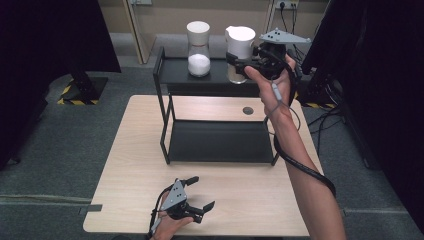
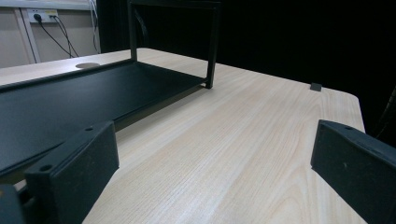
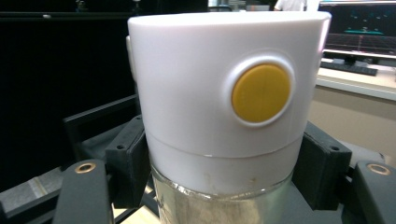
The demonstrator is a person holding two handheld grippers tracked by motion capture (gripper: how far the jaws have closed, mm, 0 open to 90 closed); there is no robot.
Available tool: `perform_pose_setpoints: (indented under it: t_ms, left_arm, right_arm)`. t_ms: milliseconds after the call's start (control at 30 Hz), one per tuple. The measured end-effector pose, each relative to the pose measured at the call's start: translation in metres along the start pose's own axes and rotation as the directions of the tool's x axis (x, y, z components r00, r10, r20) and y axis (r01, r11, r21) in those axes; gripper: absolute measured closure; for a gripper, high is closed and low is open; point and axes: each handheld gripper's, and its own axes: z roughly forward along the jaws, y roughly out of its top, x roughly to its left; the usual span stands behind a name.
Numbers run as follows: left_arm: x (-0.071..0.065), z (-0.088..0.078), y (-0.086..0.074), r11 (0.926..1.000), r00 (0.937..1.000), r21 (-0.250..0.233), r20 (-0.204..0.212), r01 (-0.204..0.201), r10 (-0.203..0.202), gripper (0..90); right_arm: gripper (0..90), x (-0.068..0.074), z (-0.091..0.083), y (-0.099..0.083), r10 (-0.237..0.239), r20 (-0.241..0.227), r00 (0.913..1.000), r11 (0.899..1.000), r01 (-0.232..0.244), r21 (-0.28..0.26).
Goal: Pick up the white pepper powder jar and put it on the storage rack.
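Observation:
A glass jar (image 1: 239, 50) with a tall white lid is at the right end of the black rack's top shelf (image 1: 175, 67). My right gripper (image 1: 235, 62) is shut on it from the right, just under the lid. In the right gripper view the jar (image 3: 219, 107) shows a round yellow button on its lid, and the pads (image 3: 128, 163) press on both sides where the lid meets the glass. Whether the jar's base touches the shelf is hidden. A second white-lidded jar (image 1: 199, 50), part full of white powder, stands to its left. My left gripper (image 1: 200, 192) rests open near the table's front edge.
The rack's lower tray (image 1: 220, 142) lies on the wooden table (image 1: 135, 165) and also shows in the left gripper view (image 2: 70, 98). A round grommet (image 1: 248, 110) sits behind it. Between the left gripper's (image 2: 215, 172) jaws is bare tabletop. Dark curtains flank both sides.

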Motion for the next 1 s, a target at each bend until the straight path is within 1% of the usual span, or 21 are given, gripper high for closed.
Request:
perform_pose_setpoints:
  t_ms: [167,300,533,733,900,1000]
  left_arm:
    - [0.0,0.0,0.0,1.0,1.0,0.001,0.002,-0.002,0.002,0.1]
    - [0.0,0.0,0.0,1.0,1.0,-0.002,0.001,0.001,-0.001,0.1]
    - [0.0,-0.001,0.0,1.0,1.0,-0.005,-0.001,0.005,-0.005,0.1]
    - [-0.001,-0.001,0.0,1.0,1.0,-0.004,0.003,0.002,-0.002,0.1]
    - [0.0,-0.001,0.0,1.0,1.0,-0.005,0.003,0.002,-0.002,0.1]
    - [0.0,-0.001,0.0,1.0,1.0,-0.005,0.003,0.002,-0.002,0.1]
  right_arm:
    - [30.8,-0.001,0.012,0.001,0.011,0.025,0.9996,1.0,-0.011,-0.002]
    - [30.8,-0.001,0.02,0.002,0.01,0.04,0.9991,1.0,-0.011,0.006]
    - [30.7,-0.002,0.035,0.001,0.03,0.063,0.9976,1.0,-0.031,0.004]
    - [30.8,-0.002,0.045,-0.001,0.042,0.086,0.9955,0.999,-0.042,0.003]
    - [30.8,-0.001,0.053,-0.003,0.048,0.096,0.9942,0.999,-0.049,0.005]
    - [30.7,-0.001,0.056,-0.004,0.044,0.104,0.9937,0.999,-0.044,0.006]
